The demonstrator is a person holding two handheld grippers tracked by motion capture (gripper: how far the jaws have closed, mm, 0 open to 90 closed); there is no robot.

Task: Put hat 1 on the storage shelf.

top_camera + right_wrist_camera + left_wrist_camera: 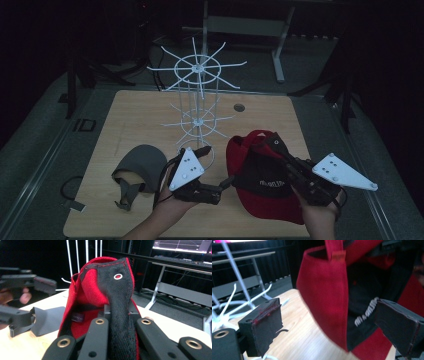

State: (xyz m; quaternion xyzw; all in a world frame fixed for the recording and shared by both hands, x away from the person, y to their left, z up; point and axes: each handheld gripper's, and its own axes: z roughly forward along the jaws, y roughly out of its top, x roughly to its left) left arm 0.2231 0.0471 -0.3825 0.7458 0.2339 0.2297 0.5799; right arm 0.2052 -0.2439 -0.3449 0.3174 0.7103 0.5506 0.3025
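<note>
Both forearms enter from the near edge of the desk (130, 112). At the right, the right hand-held gripper (280, 148) points forward and up; its jaws are closed on the black fabric of the red cap (260, 185), lifting the back of it while the brim lies near the front desk edge. At the left, the left hand-held gripper (226, 182) is turned toward the cap, jaws wide apart, the cap's side between them but not touched as far as I can tell. Its white lettering is too blurred to read. Left of this hand, a grey cap (140, 167) lies flat on the desk, well apart from the red one. Behind, near the desk middle, stands a white wire rack (197, 100) with free wood around it. Beyond the desk all is dark.
</note>
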